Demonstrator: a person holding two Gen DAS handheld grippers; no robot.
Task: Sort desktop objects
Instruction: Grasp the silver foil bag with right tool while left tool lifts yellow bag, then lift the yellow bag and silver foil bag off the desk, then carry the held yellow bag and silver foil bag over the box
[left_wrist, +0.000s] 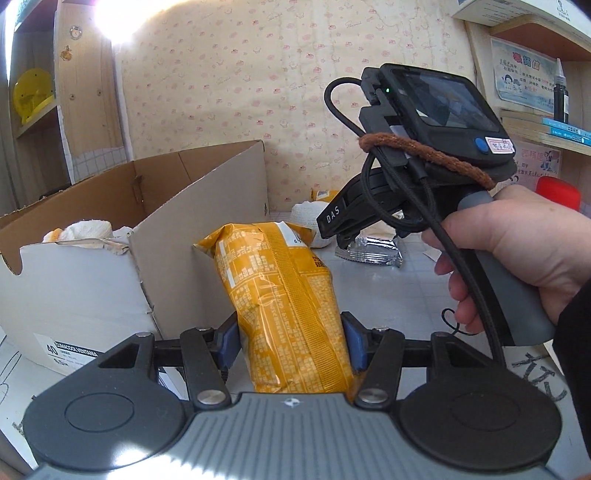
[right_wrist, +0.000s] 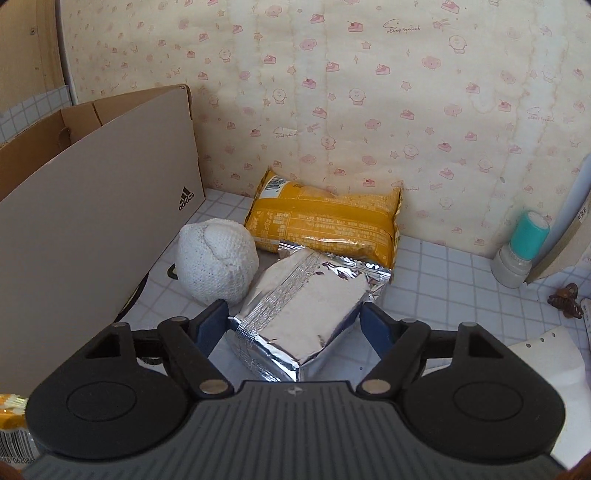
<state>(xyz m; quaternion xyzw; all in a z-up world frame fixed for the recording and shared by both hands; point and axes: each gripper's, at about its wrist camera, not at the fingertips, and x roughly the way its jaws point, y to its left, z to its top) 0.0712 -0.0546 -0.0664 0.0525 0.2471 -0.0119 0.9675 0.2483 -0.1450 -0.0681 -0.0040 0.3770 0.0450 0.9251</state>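
Note:
My left gripper (left_wrist: 290, 341) is shut on a yellow snack bag (left_wrist: 284, 299), held upright beside the open cardboard box (left_wrist: 92, 280), which holds a white cloth (left_wrist: 86, 230). My right gripper (right_wrist: 293, 323) is open, its blue pads (right_wrist: 210, 325) straddling a silver foil packet (right_wrist: 306, 317) that lies on the tiled desk; whether they touch it I cannot tell. The right gripper also shows in the left wrist view (left_wrist: 341, 229) over the same silver packet (left_wrist: 373, 251). A second yellow bag (right_wrist: 325, 225) and a white knitted ball (right_wrist: 216, 260) lie behind it.
The box wall with a shoe-brand logo (right_wrist: 92, 206) stands at left. A teal-capped bottle (right_wrist: 521, 247), a brown hair clip (right_wrist: 565, 299) and white paper (right_wrist: 546, 369) sit at right. Shelves with books (left_wrist: 565, 129) and a red lid (left_wrist: 557, 192) are at far right.

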